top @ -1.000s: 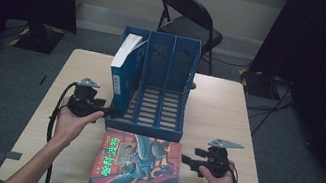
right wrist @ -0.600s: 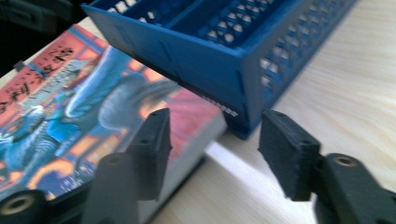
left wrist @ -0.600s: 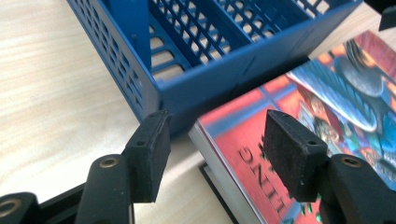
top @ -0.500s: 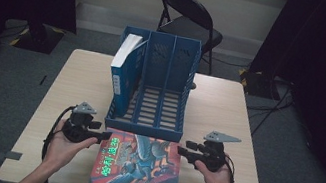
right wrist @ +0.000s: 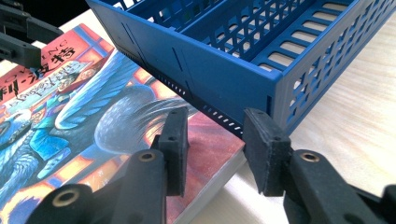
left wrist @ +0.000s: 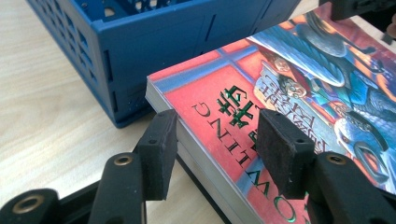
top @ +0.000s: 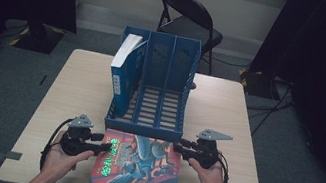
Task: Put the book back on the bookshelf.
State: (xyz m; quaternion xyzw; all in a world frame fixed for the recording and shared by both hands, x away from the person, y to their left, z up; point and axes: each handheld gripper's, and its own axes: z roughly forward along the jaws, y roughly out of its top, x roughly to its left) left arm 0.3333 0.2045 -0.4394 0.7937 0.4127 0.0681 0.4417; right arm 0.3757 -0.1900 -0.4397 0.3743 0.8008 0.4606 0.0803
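A thick book with a red and blue illustrated cover (top: 137, 168) lies flat on the table, right in front of a blue three-slot file rack (top: 154, 85). My left gripper (top: 103, 143) is at the book's left edge. In the left gripper view its jaws (left wrist: 217, 130) straddle the spine edge of the book (left wrist: 280, 93); they have just been closing, and the pads stand apart from it. My right gripper (top: 177, 147) is at the book's right far corner. Its jaws (right wrist: 217, 126) have just been closing around that corner of the book (right wrist: 70, 121), with a gap still showing.
A blue-spined book (top: 121, 69) stands in the rack's left slot; the other two slots hold nothing. The rack's front wall (right wrist: 233, 60) sits close behind both grippers. A black folding chair (top: 189, 20) stands beyond the wooden table (top: 86, 83).
The left hand came down from beside the rack to the book's left edge. The right hand moved left to the book's right corner and its jaws narrowed.
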